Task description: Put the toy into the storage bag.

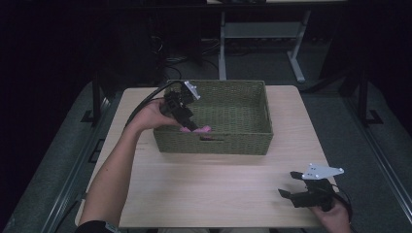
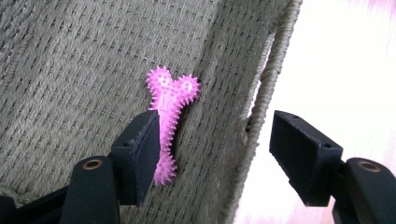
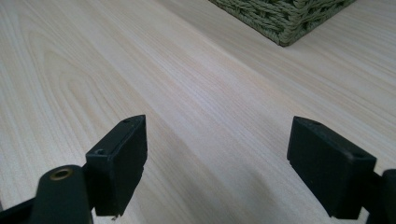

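A pink spiky bone-shaped toy [image 2: 167, 112] lies inside the green woven basket [image 2: 267, 79], on its floor by the near wall. My left gripper [image 2: 215, 158] is open over that wall, one jaw right beside the toy and the other outside the rim. In the high view the toy [image 1: 198, 129] shows pink just under the left gripper [image 1: 192, 125] at the basket's [image 1: 233, 144] front left. My right gripper [image 1: 289, 183] rests open near the table's front right corner, its jaws [image 3: 217, 163] wide apart over bare wood.
The basket stands at the back middle of the light wooden table [image 1: 209, 189]. Its corner [image 3: 280, 18] lies well ahead of the right gripper. Dark floor and a desk frame [image 1: 257, 34] lie beyond the table.
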Available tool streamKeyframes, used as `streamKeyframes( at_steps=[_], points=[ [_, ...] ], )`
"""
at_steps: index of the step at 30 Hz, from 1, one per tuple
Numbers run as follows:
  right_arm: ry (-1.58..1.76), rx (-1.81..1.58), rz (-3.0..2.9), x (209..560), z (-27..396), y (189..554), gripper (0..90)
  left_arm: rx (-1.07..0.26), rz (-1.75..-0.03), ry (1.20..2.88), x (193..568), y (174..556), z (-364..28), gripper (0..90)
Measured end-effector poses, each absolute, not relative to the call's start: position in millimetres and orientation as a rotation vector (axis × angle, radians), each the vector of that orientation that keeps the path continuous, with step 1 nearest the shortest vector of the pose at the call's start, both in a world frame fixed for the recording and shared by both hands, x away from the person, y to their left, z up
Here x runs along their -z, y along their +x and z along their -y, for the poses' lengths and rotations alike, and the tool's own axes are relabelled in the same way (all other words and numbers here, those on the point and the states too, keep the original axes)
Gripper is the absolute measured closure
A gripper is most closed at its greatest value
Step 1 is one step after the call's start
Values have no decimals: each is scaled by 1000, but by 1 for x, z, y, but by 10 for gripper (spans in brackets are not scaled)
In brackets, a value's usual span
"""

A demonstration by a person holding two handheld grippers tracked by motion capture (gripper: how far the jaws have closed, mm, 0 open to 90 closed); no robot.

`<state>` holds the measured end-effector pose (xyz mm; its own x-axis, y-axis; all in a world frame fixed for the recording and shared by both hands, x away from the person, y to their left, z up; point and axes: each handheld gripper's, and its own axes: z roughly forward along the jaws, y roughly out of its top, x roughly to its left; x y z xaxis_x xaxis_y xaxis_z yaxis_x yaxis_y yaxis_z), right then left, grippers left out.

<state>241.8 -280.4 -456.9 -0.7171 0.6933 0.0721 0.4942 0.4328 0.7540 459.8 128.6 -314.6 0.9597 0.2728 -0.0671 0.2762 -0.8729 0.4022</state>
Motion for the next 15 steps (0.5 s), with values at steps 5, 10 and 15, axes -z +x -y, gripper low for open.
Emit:
streamKeyframes(
  at_steps=[5, 10, 15],
  points=[
    [1032, -1149, -2440, 457, 279, 242, 197, 6, -376, 2691, 310, 453, -130, 318],
    [1035, -1149, -2437, 457, 278, 242, 197, 0, -359, 2684, 305, 445, -129, 305],
    [1041, -1151, -2431, 456, 278, 242, 196, -14, -337, 2669, 300, 438, -127, 292]
  ],
)
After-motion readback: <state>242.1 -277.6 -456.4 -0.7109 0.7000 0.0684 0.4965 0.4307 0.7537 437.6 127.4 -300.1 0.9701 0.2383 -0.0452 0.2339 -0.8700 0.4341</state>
